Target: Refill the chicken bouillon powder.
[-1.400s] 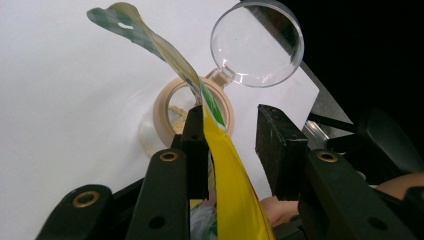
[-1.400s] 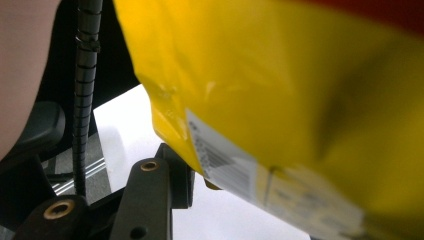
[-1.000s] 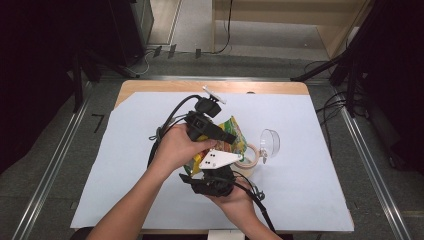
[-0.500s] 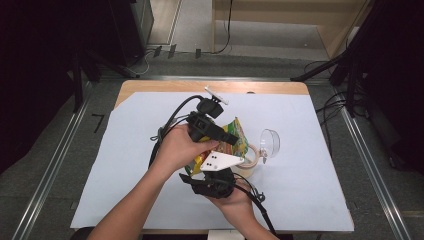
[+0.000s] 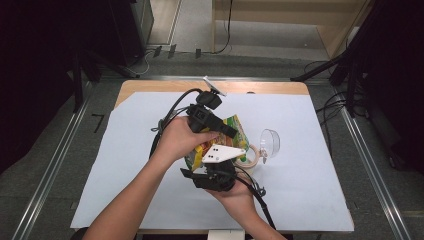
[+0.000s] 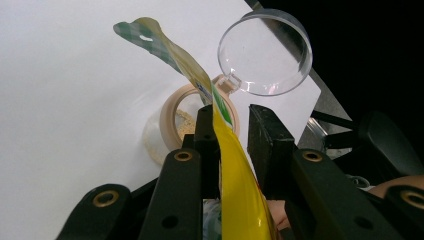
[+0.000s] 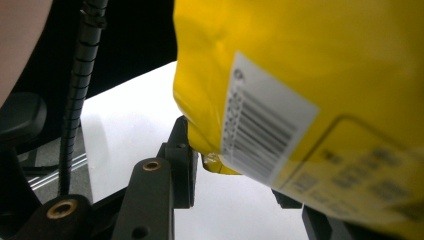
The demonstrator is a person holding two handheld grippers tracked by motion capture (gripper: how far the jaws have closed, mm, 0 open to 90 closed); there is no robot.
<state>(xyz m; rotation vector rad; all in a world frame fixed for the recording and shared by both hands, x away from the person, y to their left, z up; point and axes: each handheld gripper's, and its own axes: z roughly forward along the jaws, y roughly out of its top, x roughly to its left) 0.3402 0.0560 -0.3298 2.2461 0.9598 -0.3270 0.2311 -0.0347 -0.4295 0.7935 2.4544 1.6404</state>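
A: How far is the pouring going?

B: The left gripper (image 6: 227, 132) is pinching the yellow snack bag (image 6: 235, 165) above the small cup (image 6: 192, 117); the right gripper (image 7: 235, 165) is gripping its bottom corner. Some crumbs are lying inside already.

A: Room?

B: The clear lid (image 6: 265, 52) is sitting just beside; the white table (image 5: 125, 150) is offering space leftward.

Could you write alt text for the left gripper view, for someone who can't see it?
A yellow snack pouch stands between the two black jaws of the left hand-held gripper, its torn top curling up over a white table. Beyond it sits a beige cup with a clear round lid flipped open.
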